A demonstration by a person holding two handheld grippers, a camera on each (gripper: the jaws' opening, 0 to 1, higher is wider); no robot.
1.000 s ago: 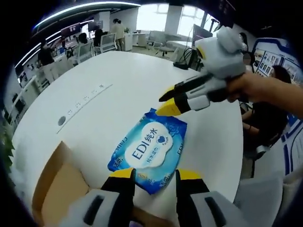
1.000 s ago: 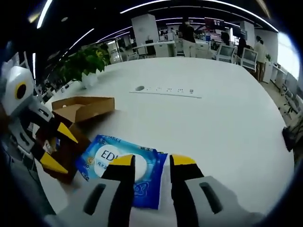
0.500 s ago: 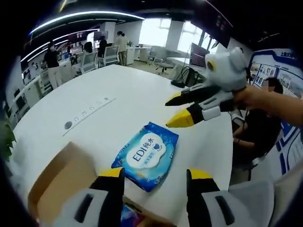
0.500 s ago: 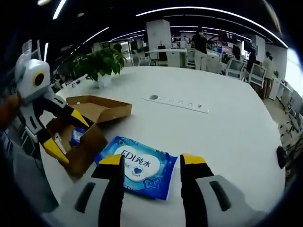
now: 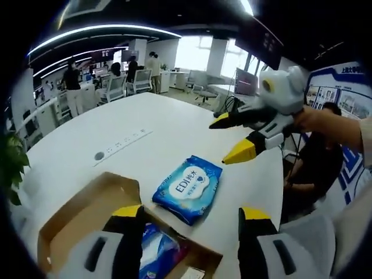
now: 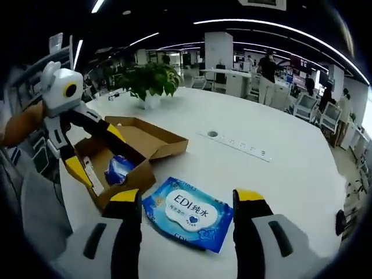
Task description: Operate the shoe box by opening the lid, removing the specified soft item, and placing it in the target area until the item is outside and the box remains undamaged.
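The blue wipes pack (image 6: 189,213) lies flat on the white worktop (image 6: 279,174), just beside the open shoe box (image 6: 125,154). It looks soft, light and slick-skinned, best pinched across a short edge. Left gripper (image 5: 189,218) and right gripper (image 6: 187,197) both hang with fingers apart, holding nothing.

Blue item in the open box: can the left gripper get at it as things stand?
Probably yes. The lid is folded back, so the box is open on top, and the blue item lies uncovered inside. The left gripper hangs over the opening with jaws spread; nothing sits between.
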